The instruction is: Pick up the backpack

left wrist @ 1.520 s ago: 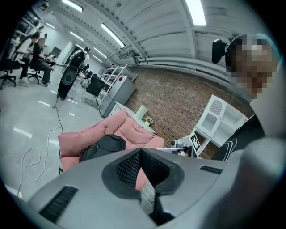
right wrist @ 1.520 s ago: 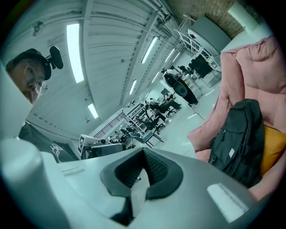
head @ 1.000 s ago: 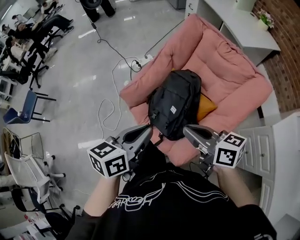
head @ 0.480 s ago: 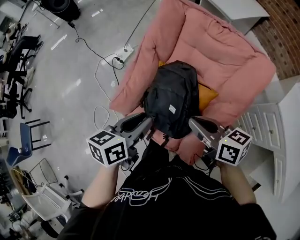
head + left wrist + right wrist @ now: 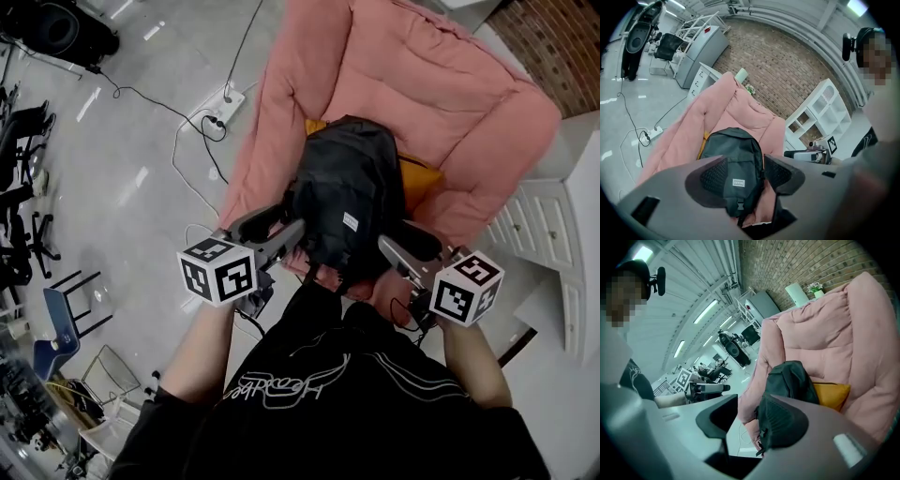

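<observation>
1. Left gripper point(image 5: 292, 223) is held at the near left edge of the backpack point(image 5: 347, 197). Its jaws have just been opening and are spread apart. In the left gripper view point(image 5: 745, 173) the backpack point(image 5: 733, 152) is seen through the gap ahead of the pads, and nothing is pressed between them. The left marker cube point(image 5: 217, 272) is carried at the rear of this gripper.
2. On the grey floor to the left of the armchair, a white power strip point(image 5: 228, 98) is seen, with dark cables trailed away from it.
3. The pink padded armchair point(image 5: 422, 84) is placed in the middle of the head view. The black backpack is laid on its seat, front face up, with a small white label point(image 5: 350, 221) shown near its lower end.
4. An orange cushion point(image 5: 417, 178) is tucked under the backpack's right side, against the chair's padding.
5. The right gripper point(image 5: 389, 236) is held at the backpack's near right corner. Its jaws have just been opening and are parted. In the right gripper view point(image 5: 747, 418) nothing is clamped between them, and the backpack point(image 5: 790, 378) is seen just beyond the right-hand jaw. Whether it is touched cannot be told.
6. A white cabinet point(image 5: 548, 225) is set to the right of the armchair, and a brick wall point(image 5: 548, 47) is seen behind it.
</observation>
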